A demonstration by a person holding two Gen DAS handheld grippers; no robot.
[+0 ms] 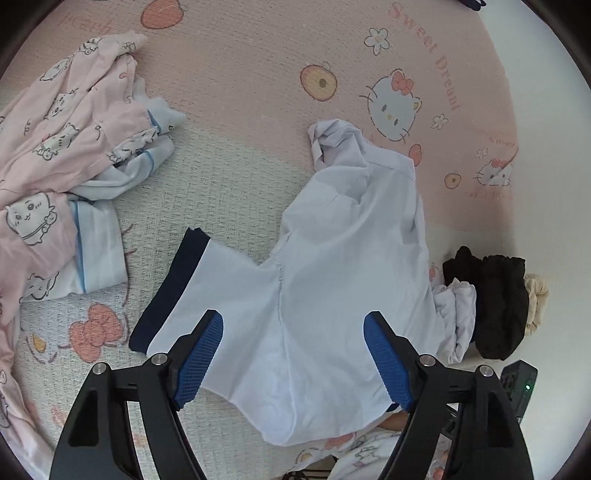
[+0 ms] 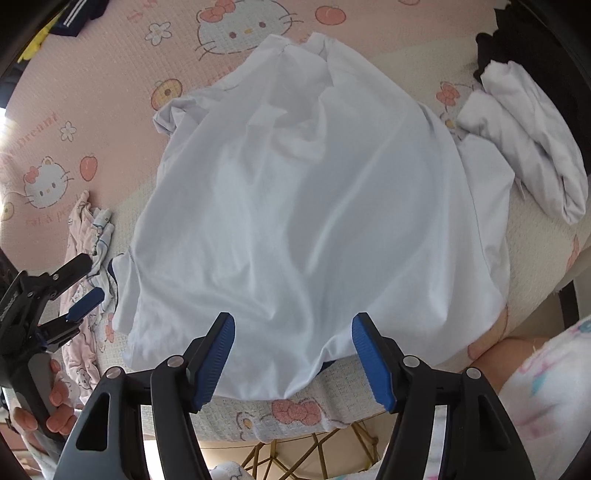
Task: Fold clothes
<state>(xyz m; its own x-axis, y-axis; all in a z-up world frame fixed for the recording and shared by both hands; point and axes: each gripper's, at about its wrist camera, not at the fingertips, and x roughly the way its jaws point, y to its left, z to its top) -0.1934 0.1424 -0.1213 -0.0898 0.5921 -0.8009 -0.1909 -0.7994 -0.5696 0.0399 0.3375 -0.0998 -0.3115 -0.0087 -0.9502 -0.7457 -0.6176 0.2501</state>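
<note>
The white shirt [image 2: 303, 206] covers much of the bed [image 2: 110, 110], hiding its own second sleeve. The pink pyjamas [image 1: 48, 147] run off the left edge. The dark item [image 2: 79, 16] at the top edge is perhaps clothing.

A bed [image 1: 229, 192] is covered by a quilted sheet [image 2: 110, 122], pink toward its far part and cream nearer the camera, printed with cartoon cats, bows, flowers, peaches and the words "Sweet Dream". A pale wall [image 1: 546, 122] is seen at the upper right of the left wrist view. Under the bed's near edge, at the bottom of the right wrist view, a gold wire frame [image 2: 328, 448] is visible. Soft daylight is cast evenly.
</note>
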